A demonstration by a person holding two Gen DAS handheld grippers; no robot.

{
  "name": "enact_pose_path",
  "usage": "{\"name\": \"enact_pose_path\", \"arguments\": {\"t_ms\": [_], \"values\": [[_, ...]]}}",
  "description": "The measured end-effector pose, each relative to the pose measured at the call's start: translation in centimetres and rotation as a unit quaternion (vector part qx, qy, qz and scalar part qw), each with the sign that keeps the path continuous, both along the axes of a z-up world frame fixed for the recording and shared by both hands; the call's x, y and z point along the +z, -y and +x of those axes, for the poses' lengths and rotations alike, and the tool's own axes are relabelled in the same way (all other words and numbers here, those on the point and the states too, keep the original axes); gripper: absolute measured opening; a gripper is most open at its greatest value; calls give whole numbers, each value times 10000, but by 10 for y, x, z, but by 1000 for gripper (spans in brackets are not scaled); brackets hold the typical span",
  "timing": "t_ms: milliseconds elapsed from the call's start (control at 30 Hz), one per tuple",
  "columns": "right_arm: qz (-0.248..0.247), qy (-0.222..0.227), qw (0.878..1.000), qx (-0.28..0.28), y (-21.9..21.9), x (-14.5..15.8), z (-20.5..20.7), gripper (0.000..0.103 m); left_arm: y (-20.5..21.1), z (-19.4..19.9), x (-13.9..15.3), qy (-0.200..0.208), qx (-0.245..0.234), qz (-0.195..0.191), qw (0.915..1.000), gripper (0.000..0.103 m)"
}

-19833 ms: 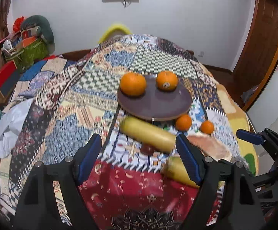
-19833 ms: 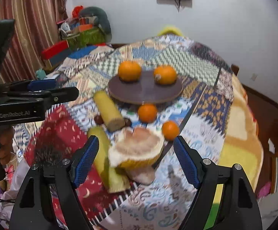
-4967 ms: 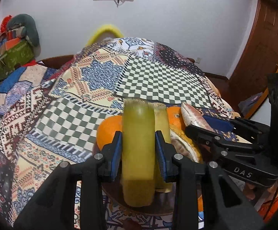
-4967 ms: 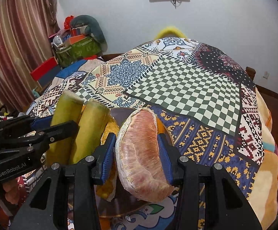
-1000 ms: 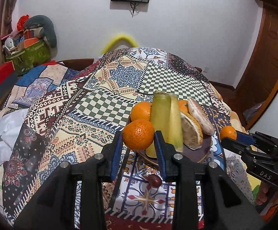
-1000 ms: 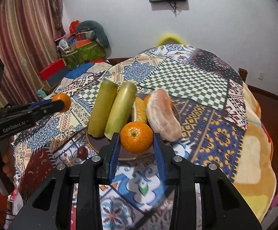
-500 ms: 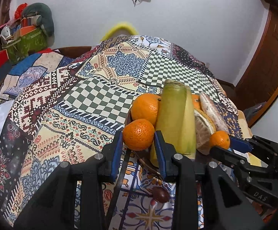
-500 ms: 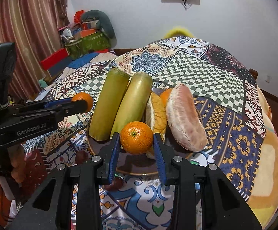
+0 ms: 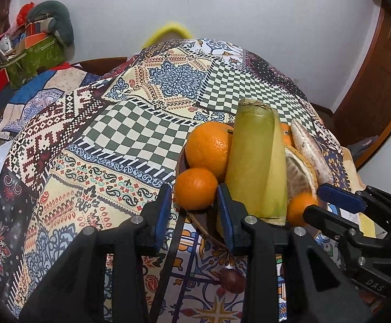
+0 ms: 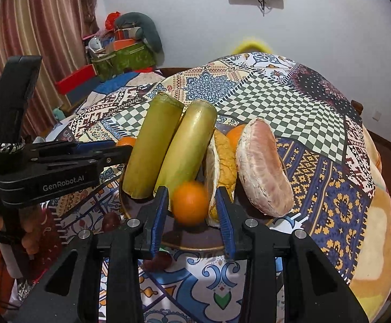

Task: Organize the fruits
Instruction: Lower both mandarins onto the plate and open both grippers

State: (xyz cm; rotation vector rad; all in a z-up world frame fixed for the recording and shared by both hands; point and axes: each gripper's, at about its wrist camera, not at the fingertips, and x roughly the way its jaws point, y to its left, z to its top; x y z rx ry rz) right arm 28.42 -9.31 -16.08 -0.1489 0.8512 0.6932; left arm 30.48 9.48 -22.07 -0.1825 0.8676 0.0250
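My left gripper (image 9: 195, 210) has a small orange (image 9: 195, 188) between its pads at the plate's (image 9: 182, 161) nine-o'clock rim, jaws barely wider than the fruit. My right gripper (image 10: 191, 210) does the same with a second small orange (image 10: 190, 202) at the six-o'clock edge, by the green stalks (image 10: 168, 145). I judge I should lower each until it rests against its neighbours, then part the jaws slowly so neither rolls off. Whether either orange already touches the plate is hidden, and the right one is blurred. Two dark round things (image 10: 157, 261) sit half-hidden on the cloth under my right gripper.
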Motion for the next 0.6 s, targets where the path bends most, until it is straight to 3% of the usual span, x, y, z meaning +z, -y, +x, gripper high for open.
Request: {"name": "enact_pose_path", "arguments": {"t_ms": [67, 600], "values": [[4, -29, 10000, -18, -1, 0, 0, 39, 1, 0, 1, -10, -24, 26, 10000, 34], [98, 148, 9998, -130, 13, 26, -20, 39, 10, -36, 40, 288, -34, 129, 9995, 36]]}}
